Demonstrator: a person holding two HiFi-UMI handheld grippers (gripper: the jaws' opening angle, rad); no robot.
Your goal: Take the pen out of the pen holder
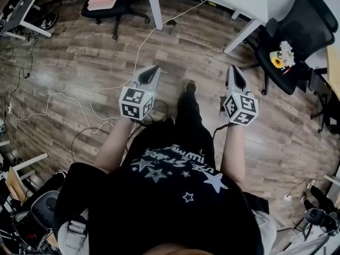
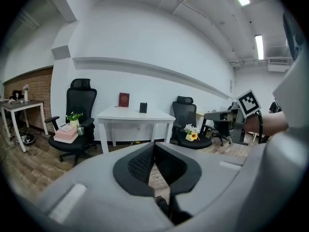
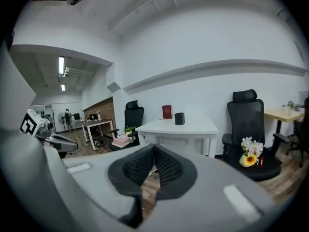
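Jaws of the left grey two-jaw gripper (image 2: 154, 148) are sitting together, gripping nothing; jaws of the right grey two-jaw gripper (image 3: 153, 149) are likewise sitting closed and empty. Small black box-shaped pen holder (image 3: 179, 118) is standing near the back edge of the white rectangular tabletop (image 3: 198, 126), just beside an upright red book (image 3: 167, 111); its pen is proving too small to discern.

A white counter (image 3: 176, 126) is standing on the wood floor (image 1: 79, 62), carrying an upright red book (image 3: 167, 111) and a black pen holder (image 3: 179, 118) just beside it; a white cable (image 1: 139, 45) is trailing across the floor.
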